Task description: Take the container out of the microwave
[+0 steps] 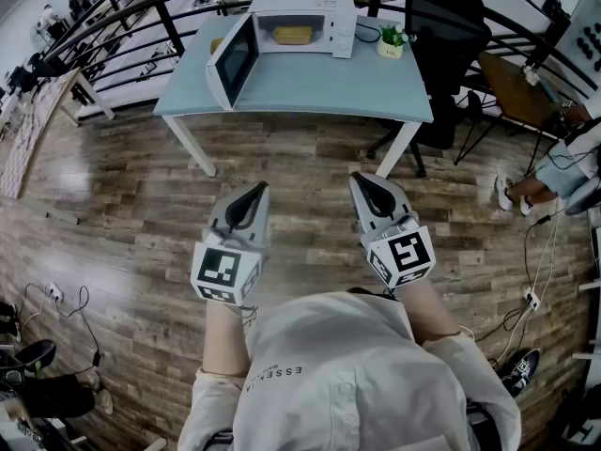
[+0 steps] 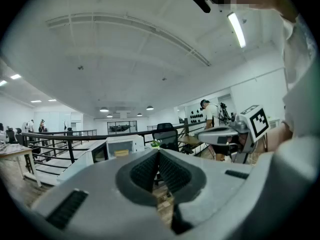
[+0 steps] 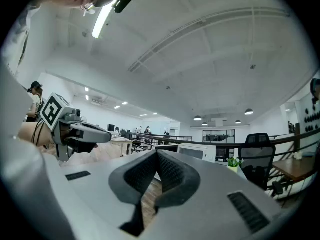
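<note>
A white microwave stands at the back of a light blue table, its door swung wide open to the left. Inside it lies a yellowish container, also seen small in the left gripper view as the container. Both grippers hover over the wooden floor, well short of the table. My left gripper is shut with nothing between its pads, jaws meeting at the tip. My right gripper is likewise shut and empty. They point level toward the table, side by side.
A small potted plant sits on the table right of the microwave. A black office chair stands behind the table's right end. A curved black railing runs behind. A seated person and floor cables are at the right.
</note>
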Action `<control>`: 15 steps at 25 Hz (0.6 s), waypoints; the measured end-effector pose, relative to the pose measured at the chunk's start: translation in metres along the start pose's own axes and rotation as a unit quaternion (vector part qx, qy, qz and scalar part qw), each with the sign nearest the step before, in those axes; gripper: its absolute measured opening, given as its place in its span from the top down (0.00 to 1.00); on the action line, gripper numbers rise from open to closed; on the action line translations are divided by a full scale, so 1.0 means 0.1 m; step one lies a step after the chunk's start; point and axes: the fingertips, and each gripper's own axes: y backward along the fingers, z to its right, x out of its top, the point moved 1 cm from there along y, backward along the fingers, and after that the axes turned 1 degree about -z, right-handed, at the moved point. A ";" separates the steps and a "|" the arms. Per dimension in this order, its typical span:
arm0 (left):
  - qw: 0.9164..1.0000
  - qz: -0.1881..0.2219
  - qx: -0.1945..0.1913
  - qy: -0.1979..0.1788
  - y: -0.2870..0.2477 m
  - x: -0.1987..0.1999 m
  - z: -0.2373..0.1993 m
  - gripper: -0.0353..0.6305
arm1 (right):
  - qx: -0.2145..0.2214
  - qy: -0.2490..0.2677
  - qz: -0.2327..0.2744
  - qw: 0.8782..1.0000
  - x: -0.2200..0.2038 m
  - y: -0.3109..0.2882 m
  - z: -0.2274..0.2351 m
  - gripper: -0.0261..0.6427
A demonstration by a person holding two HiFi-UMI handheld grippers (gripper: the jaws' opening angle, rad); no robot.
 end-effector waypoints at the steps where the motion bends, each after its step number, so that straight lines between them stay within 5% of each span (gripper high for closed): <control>1: 1.000 0.000 0.000 0.000 -0.01 0.00 -0.01 0.94 | 0.000 0.000 0.000 1.000 0.00 -0.02 0.00 0.94; 15: 1.000 0.005 -0.001 0.010 -0.07 0.00 -0.15 0.94 | 0.003 -0.009 0.009 1.000 0.04 -0.16 -0.02 0.94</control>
